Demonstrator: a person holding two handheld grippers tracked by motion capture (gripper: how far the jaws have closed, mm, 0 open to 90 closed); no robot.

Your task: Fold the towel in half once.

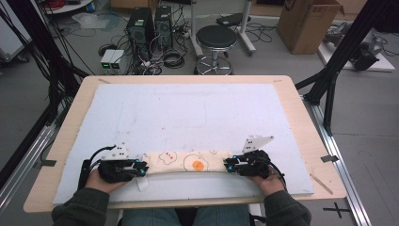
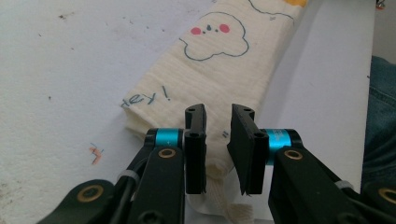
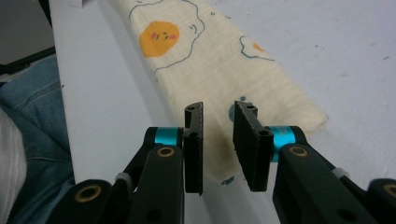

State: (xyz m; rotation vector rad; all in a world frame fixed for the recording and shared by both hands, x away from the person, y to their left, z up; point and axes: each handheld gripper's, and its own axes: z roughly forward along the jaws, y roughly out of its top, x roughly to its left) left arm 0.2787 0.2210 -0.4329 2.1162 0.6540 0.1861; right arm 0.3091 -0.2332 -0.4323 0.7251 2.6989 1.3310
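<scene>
A cream cloth (image 1: 188, 161) printed with fried eggs and a cloud lies folded into a long strip near the front of the white mat (image 1: 188, 108). My left gripper (image 1: 143, 168) sits at the strip's left end and my right gripper (image 1: 228, 165) at its right end, both pointing inward. In the left gripper view the jaws of the left gripper (image 2: 219, 112) stand slightly apart over the cloth's (image 2: 210, 60) end, with a gap between the pads. In the right gripper view the jaws of the right gripper (image 3: 218, 108) are likewise parted above the cloth's (image 3: 205, 60) corner, not pinching it.
The mat covers most of a wooden table (image 1: 301, 122). The person's jeans (image 3: 32, 102) lie just past the table's front edge. Beyond the table stand a black stool (image 1: 215, 37), computer towers (image 1: 141, 28) with cables, and a cardboard box (image 1: 306, 23).
</scene>
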